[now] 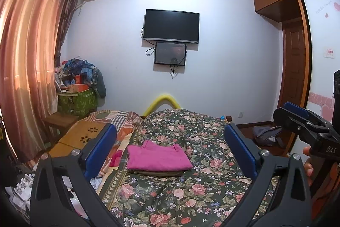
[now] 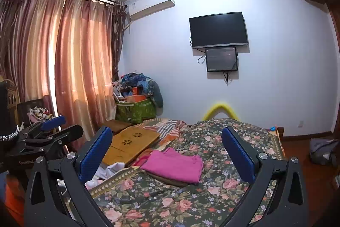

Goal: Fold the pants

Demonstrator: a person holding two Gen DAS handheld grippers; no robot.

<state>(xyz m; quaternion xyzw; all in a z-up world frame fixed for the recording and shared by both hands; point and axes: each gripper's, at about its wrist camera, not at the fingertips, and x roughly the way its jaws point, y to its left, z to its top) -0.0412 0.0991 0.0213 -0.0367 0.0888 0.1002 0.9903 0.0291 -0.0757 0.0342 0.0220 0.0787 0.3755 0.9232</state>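
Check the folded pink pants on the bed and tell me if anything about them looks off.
Nothing stands out. The pink pants lie folded in a neat rectangle on a darker folded garment on the floral quilt. Both the left gripper and right gripper are open, clear of them.

Something olive sits under the folded pink pants (image 1: 158, 157), mostly hidden, can't tell what. At 3 o'clock the right tool (image 1: 297, 118) gets cut off by the frame edge. Corner pile (image 1: 80, 76) is too jumbled to sort out.
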